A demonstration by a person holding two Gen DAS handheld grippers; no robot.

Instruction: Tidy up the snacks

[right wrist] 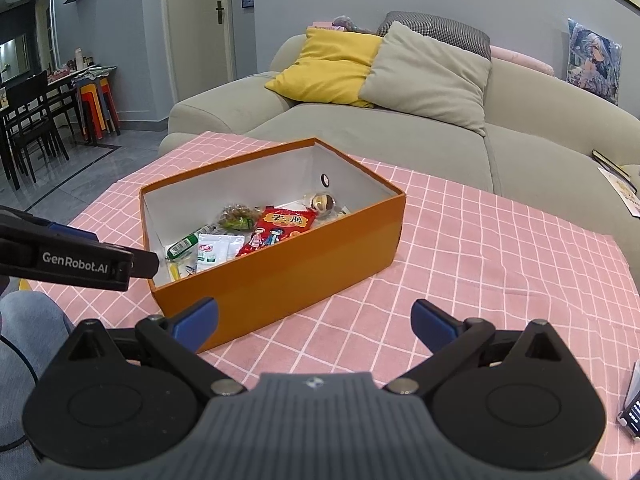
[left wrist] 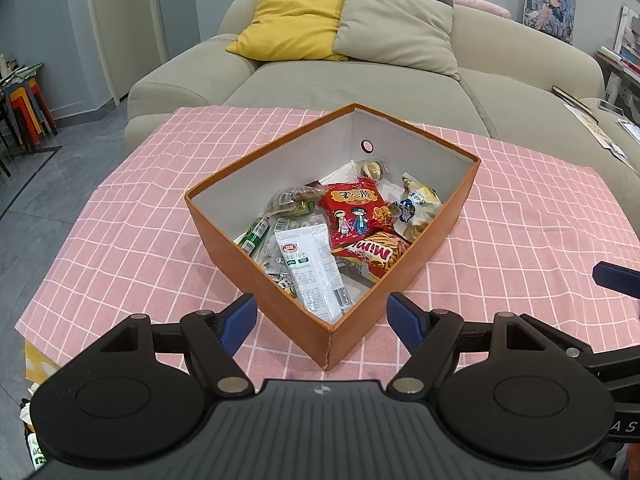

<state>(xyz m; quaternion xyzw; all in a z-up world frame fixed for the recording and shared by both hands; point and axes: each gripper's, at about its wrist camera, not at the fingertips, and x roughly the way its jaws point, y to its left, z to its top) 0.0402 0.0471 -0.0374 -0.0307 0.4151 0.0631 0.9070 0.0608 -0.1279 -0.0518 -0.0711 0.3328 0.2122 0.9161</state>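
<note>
An open orange box [left wrist: 288, 304] [right wrist: 280, 280] stands on the pink checked tablecloth [left wrist: 120, 220] [right wrist: 480, 260]. It holds several snack packs: a red pack [left wrist: 354, 210] [right wrist: 280, 228], a white pack [left wrist: 312, 272] [right wrist: 212, 250], a green stick [left wrist: 256, 234] and a red "Mimi" pack [left wrist: 374, 256]. My left gripper [left wrist: 322, 318] is open and empty, just in front of the box's near corner. My right gripper [right wrist: 314, 320] is open and empty, in front of the box's long side. The left gripper also shows in the right wrist view [right wrist: 80, 264].
A beige sofa [left wrist: 360, 80] [right wrist: 400, 128] with yellow and grey pillows stands behind the table. Dark chairs and coloured stools [right wrist: 96, 108] stand at far left. A phone [right wrist: 632, 416] lies at the table's right edge. Papers lie on the sofa's right.
</note>
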